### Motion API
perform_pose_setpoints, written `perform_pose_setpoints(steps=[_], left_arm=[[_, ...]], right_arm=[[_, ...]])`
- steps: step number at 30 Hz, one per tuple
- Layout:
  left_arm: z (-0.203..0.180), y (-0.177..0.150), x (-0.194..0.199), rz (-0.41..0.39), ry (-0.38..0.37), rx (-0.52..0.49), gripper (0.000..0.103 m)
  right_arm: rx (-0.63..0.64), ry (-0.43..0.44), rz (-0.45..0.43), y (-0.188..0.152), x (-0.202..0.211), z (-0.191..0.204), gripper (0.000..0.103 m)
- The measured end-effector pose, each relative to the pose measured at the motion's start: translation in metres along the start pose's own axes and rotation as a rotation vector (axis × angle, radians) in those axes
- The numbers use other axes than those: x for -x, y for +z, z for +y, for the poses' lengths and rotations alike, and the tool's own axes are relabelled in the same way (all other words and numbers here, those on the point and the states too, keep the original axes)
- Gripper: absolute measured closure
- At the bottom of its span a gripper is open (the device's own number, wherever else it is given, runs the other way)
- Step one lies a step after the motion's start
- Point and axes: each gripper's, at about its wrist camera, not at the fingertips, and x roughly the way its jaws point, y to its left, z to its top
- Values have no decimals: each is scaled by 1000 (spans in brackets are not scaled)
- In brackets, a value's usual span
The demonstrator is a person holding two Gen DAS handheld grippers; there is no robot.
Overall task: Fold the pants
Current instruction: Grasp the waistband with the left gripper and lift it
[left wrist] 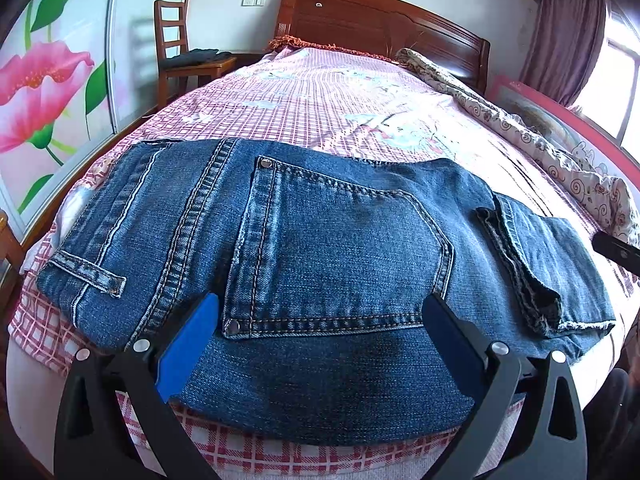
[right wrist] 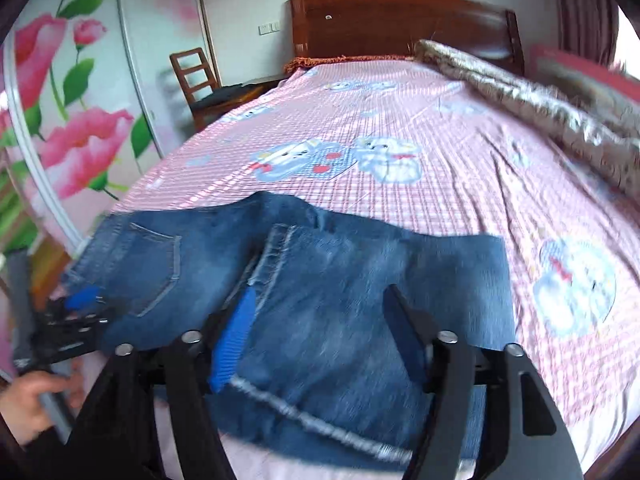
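Note:
A pair of blue jeans (left wrist: 320, 240) lies folded on the pink checked bed sheet (left wrist: 340, 96), back pocket facing up, with the leg hems laid over at the right end (left wrist: 532, 264). My left gripper (left wrist: 324, 308) is open, its blue-padded fingers spread over the pocket end near the bed's front edge. The jeans also show in the right wrist view (right wrist: 320, 300), which is blurred. My right gripper (right wrist: 320, 308) is open above the leg-hem end, holding nothing. The left gripper (right wrist: 80, 304) shows at the left of that view.
A wooden headboard (left wrist: 380, 20) stands at the far end. A rumpled floral quilt (left wrist: 520, 128) runs along the bed's right side. A wooden chair (left wrist: 180, 52) with dark clothes stands at the left by a flowered wardrobe door (left wrist: 48, 80). A curtained window (left wrist: 600, 60) is at the right.

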Motion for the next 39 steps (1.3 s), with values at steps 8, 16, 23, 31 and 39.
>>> perform_pose_setpoints(steps=[8,16,23,31,39], left_arm=[[4,3,5,6,-28,16,2],[51,-10,53,-73,-144,185,2],[138,-19,57,-104,-540,722,3],[125,-21,25,50,-413,874,3],[124,-20,13,55,-357,982,3]], right_arm=[[68,-68,66,-40,-53,9,20],[78,-47,92,-36,-59,8,20],[81,-53,83,-46,-50,18,20],[82,-50,81,-46,-48,17,20],[85,-46,67,-49,-47,16,20]])
